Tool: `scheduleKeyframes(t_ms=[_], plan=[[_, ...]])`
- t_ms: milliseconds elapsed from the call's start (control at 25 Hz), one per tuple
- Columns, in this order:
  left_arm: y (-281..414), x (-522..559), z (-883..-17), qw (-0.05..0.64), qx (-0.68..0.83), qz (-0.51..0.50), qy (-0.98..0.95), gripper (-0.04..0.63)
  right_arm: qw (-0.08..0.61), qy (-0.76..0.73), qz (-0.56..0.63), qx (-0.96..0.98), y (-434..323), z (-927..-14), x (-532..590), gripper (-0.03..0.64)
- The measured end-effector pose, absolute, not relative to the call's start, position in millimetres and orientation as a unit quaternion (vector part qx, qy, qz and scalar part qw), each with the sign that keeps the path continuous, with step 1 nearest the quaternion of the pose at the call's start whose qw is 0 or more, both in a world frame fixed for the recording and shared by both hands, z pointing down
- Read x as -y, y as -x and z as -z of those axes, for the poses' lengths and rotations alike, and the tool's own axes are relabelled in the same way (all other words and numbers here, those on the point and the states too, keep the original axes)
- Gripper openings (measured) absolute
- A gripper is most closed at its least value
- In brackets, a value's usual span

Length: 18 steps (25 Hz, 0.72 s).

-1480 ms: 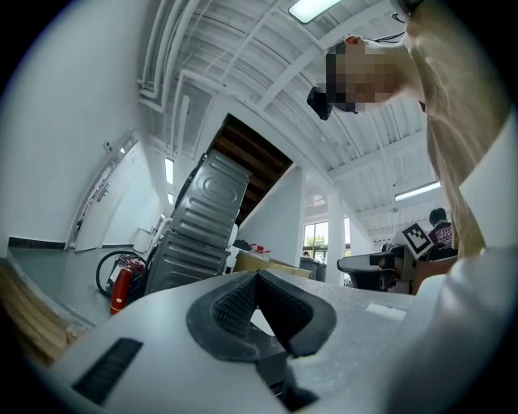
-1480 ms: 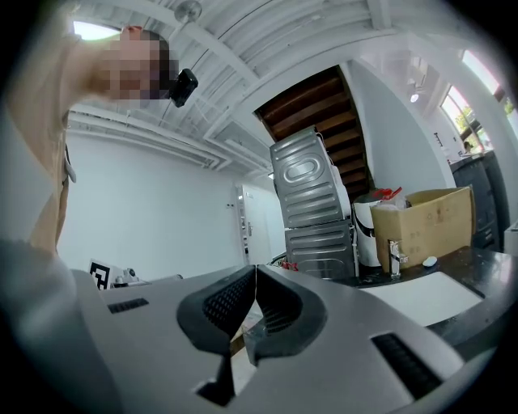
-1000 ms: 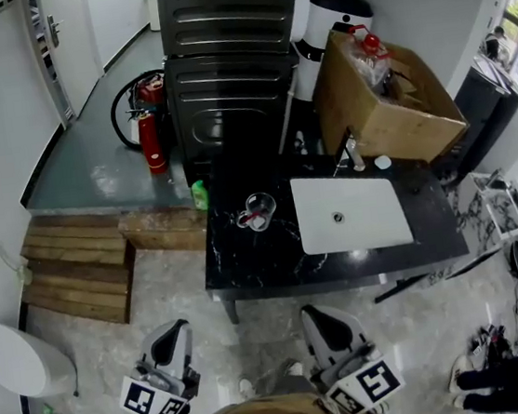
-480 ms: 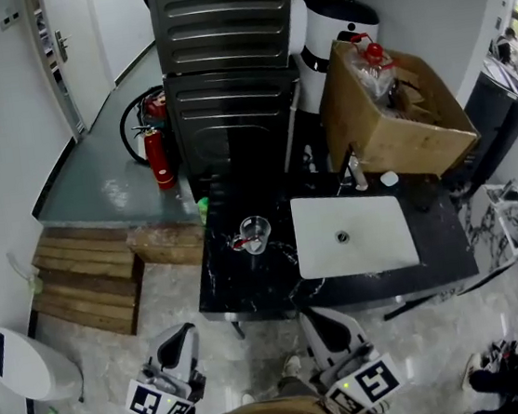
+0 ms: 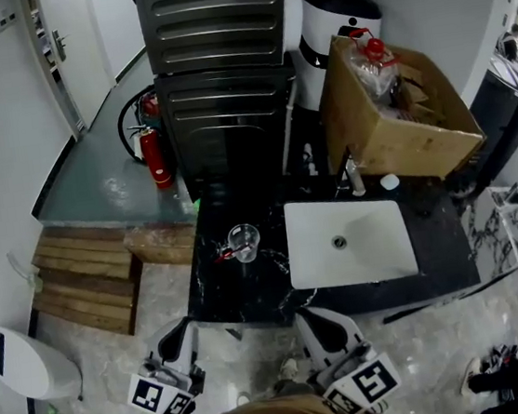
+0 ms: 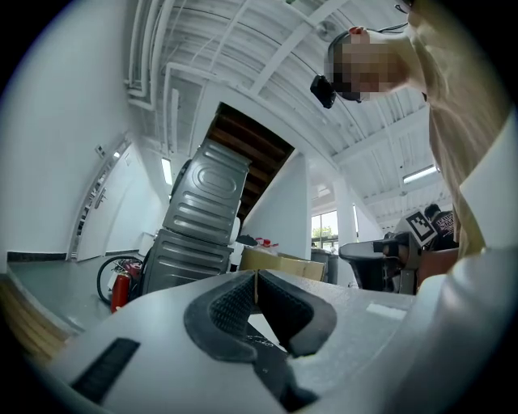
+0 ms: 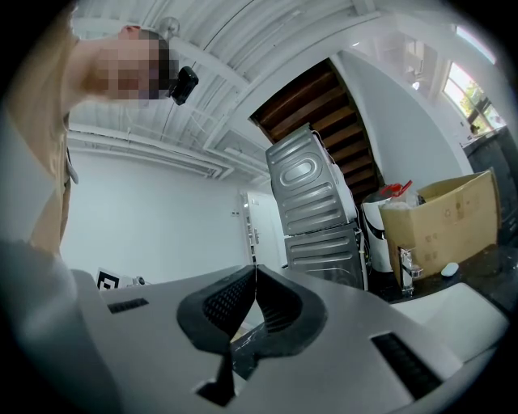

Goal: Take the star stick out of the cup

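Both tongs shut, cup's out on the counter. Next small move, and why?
Probably carry the left tongs forward toward the cup, opening them on the way. They and the right tongs are shut and empty, held short of the black counter. The cup, with the star stick in it, stands on the counter's left part, beside the white sink.

White sink [image 5: 376, 243] in black counter [image 5: 242, 297]; cardboard box [image 5: 392, 143], red fire extinguisher [image 5: 152, 156] beyond.

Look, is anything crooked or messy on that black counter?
The cardboard box behind the white sink looks askew, with a red-capped bottle poking out of its open top. The clear cup stands upright; no spill shows.
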State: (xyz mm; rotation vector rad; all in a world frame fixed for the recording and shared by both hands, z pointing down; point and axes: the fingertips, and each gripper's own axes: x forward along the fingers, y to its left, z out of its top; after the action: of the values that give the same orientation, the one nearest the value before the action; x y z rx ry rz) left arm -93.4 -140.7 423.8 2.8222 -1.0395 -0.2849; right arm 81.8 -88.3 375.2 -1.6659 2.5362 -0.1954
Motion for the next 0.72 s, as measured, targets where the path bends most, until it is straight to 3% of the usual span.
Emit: scheduleKeyframes(t_ms=[720], plan=[[72.7,164.7,-440.7,0.066,0.36,0.069,-0.928,0.004,0.049,0.554,0.081,-0.827,-108.9,-388.4,96.0,0.002]])
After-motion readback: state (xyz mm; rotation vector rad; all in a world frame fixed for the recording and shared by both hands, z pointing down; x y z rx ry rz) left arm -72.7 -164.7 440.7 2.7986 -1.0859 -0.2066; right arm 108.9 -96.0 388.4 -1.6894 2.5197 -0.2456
